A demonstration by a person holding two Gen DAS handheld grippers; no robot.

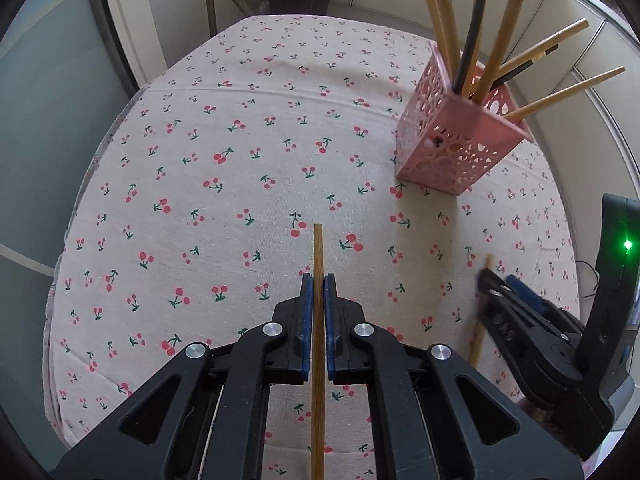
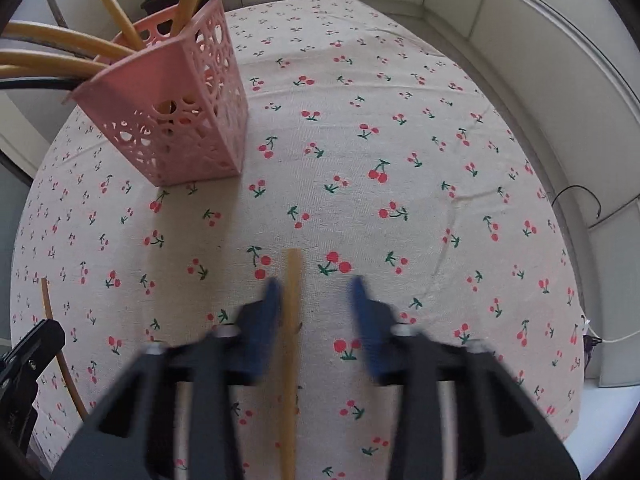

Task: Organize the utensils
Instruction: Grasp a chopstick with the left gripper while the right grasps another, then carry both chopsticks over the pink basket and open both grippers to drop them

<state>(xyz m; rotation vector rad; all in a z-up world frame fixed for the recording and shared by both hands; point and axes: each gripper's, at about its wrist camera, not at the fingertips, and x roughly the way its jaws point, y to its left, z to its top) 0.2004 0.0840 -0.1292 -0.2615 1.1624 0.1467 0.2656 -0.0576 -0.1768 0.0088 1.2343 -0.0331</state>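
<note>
Chopstick (image 1: 318,264) pinched between left jaws; pale chopstick (image 2: 291,312) between parted right jaws.

Both wrist views face forward, close over tablecloth (image 1: 240,160); share basket (image 1: 452,148).

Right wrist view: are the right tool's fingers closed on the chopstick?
No, the right tool stands open; the chopstick lies near its left finger, a wide gap beside it.

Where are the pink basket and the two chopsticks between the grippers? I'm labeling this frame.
pink basket (image 1: 460,148): left wrist view, front wall.
darker chopstick (image 1: 318,256): left wrist view, shaft beyond pads.
pale chopstick (image 2: 292,276): right wrist view, upper shaft.
</note>
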